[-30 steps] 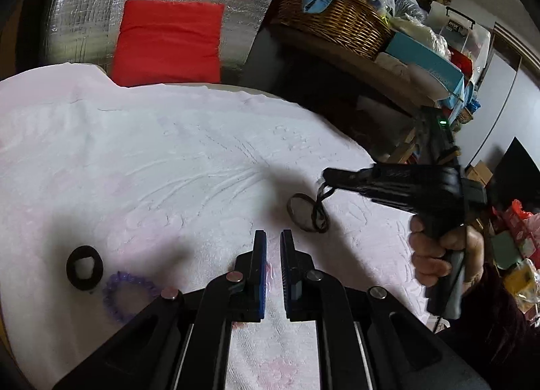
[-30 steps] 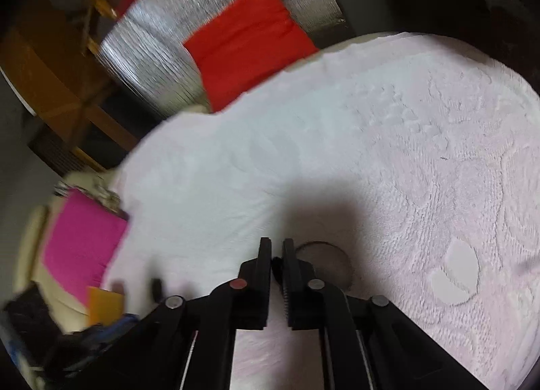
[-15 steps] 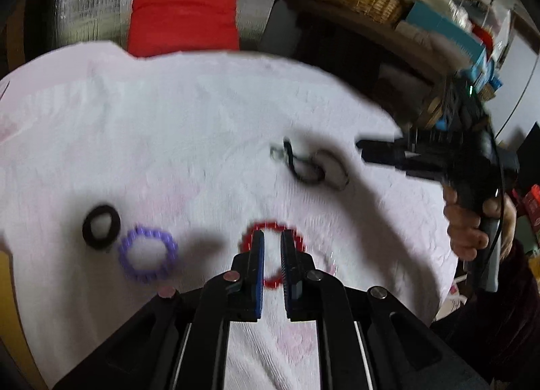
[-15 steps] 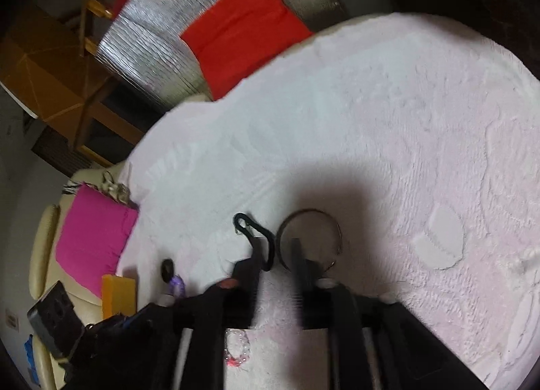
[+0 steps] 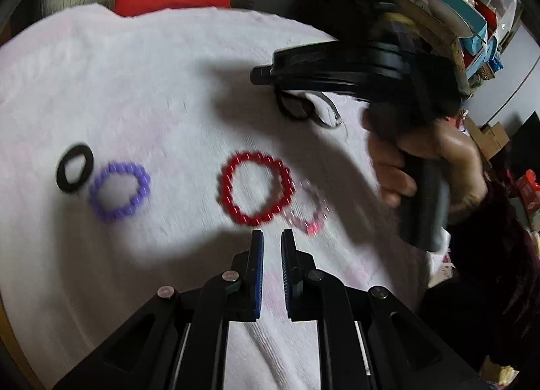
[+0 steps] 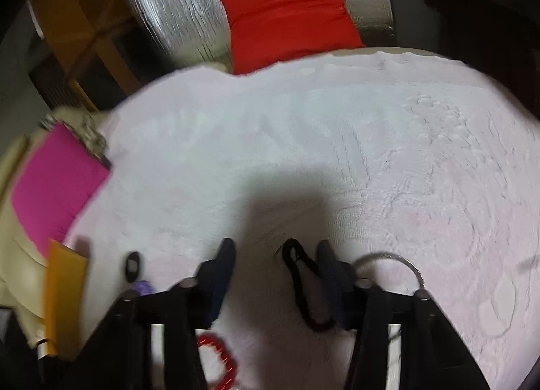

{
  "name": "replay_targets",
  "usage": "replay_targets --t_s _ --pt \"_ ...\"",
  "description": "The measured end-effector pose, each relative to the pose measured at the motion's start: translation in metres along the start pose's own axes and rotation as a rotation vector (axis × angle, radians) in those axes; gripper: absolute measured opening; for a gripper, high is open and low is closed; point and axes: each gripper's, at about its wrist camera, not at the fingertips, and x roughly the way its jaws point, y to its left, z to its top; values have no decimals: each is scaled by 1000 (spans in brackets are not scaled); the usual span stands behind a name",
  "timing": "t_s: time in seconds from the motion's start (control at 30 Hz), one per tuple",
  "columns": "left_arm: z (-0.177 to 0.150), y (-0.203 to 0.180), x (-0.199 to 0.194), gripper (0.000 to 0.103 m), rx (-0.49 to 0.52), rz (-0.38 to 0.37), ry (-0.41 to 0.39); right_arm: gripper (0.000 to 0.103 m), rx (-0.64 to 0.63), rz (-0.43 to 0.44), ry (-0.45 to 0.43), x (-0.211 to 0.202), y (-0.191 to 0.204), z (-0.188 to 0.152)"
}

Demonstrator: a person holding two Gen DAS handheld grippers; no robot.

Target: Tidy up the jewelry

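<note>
Clearly my right gripper (image 6: pixel 275 251) hangs spread and empty over the looped black cord (image 6: pixel 303 288) beside the thin metal ring (image 6: pixel 401 263) on the white textured cloth (image 6: pixel 337 140); closing could snag both. My left gripper (image 5: pixel 271 238) holds nothing, its fingers narrowly parted, near the red beaded bracelet (image 5: pixel 254 187).

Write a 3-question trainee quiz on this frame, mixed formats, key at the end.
1. True or false: the red bead bracelet lies farther from the left gripper than the purple bead bracelet does.
2. Multiple choice: the right gripper is A) shut on the black cord loop; B) open, with the loop lying between its fingers; C) out of view.
3. Fill in: just left of the purple bracelet in the left wrist view lies a ____ ring.

Key: 1 false; 2 B; 3 black.
</note>
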Motion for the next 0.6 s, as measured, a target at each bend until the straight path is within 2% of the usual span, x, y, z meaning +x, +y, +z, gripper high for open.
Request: replay_targets --t_s 0.03,0.07,0.1,0.2,0.33,0.47,0.6 --pt "-2 -1 0 10 1 -9 2 11 -2 -32 11 5 -1 -1" --pt "-4 -4 -1 10 5 -22 4 8 2 -49 9 7 -3 -2" --pt "-6 -6 -2 11 6 -35 3 7 11 -46 4 4 -6 -3" --pt "-9 -13 -1 27 -7 -78 4 6 32 -18 -28 -18 -13 -5" --pt "-9 -23 9 44 -29 -99 14 6 72 84 -110 -68 -30 -12" --pt "-3 -31 30 46 -57 -58 36 6 107 147 -162 -101 -55 -25" --pt "7 -31 40 49 -112 -24 -7 6 145 173 -171 -117 -73 -32"
